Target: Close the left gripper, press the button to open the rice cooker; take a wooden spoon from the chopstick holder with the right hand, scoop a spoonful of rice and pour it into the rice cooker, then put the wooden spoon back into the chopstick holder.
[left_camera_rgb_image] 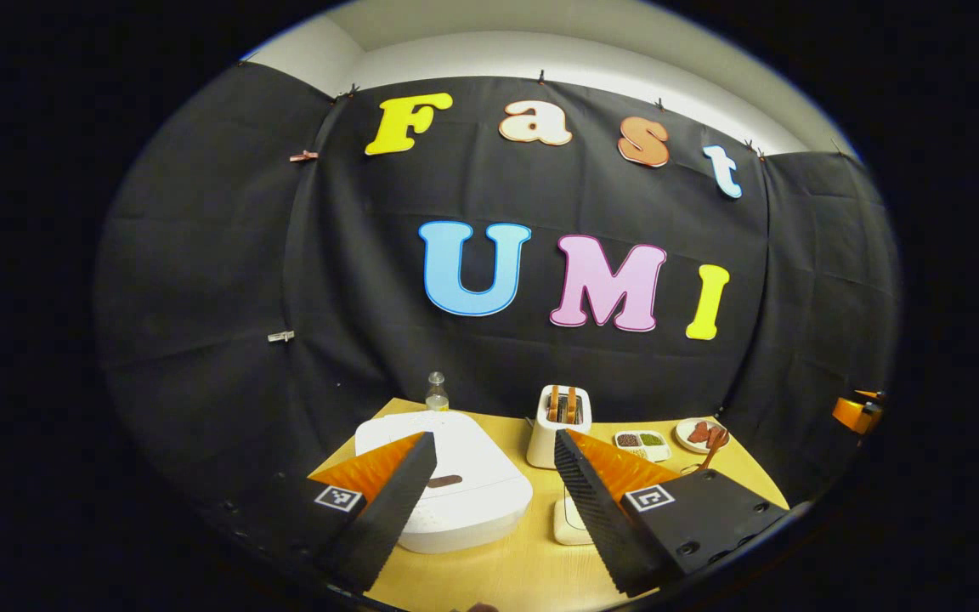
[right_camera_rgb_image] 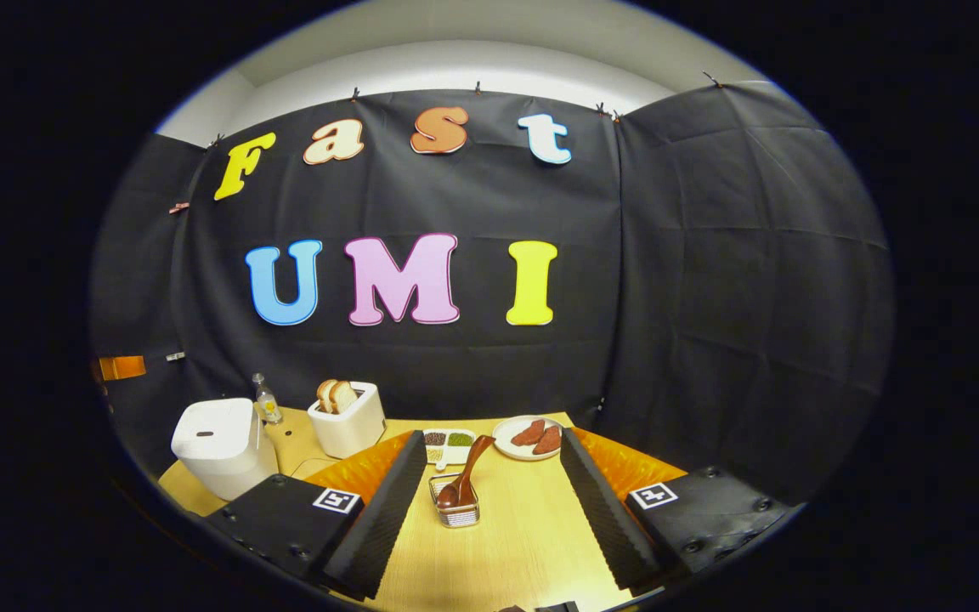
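Cooker (left_camera_rgb_image: 455,484) sat lid-down between the left gripper's (left_camera_rgb_image: 489,493) spread fingers, its button facing them for a press. Spoon (right_camera_rgb_image: 466,472) stood in the holder (right_camera_rgb_image: 458,503), centred ahead of the right gripper (right_camera_rgb_image: 489,501), whose fingers also gaped, empty.

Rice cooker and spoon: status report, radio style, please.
Both grippers open, empty. Rice cooker lid down. Wooden spoon in chopstick holder. Nothing between them.

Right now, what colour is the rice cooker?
White; the rice cooker shows best in the right gripper view.
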A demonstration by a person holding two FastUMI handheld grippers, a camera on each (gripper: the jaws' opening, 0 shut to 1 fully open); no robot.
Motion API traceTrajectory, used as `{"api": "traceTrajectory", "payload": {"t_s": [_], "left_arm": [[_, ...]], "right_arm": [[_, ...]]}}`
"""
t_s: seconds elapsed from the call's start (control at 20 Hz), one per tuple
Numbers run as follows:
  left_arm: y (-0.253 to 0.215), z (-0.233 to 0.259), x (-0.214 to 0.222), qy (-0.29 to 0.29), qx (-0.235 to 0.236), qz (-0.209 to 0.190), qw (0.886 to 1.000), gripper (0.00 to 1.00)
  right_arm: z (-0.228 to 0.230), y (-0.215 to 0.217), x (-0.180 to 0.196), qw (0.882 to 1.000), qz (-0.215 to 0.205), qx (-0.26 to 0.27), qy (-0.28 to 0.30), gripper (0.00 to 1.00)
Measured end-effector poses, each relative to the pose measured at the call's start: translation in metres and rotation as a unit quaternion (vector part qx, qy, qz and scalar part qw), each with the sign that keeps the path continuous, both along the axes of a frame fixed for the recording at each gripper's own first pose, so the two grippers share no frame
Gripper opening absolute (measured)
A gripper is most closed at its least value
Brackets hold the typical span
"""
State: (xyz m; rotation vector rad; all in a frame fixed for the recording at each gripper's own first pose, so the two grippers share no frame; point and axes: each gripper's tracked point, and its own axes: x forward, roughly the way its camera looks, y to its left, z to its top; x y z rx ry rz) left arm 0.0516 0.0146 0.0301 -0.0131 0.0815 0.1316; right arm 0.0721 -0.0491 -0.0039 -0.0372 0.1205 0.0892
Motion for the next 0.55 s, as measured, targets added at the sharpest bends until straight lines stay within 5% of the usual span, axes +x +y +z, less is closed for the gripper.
{"api": "traceTrajectory", "payload": {"t_s": [0.2,0.55], "left_arm": [[0.011,0.004,-0.002,-0.013,0.004,0.016,1.0,0.96],[0.015,-0.004,-0.008,-0.017,-0.003,-0.03,0.999,0.96]], "right_arm": [[0.015,0.0,-0.007,0.999,-0.026,0.001,-0.024,0.99],[0.034,0.006,-0.039,0.995,-0.078,-0.004,-0.056,0.99]]}}
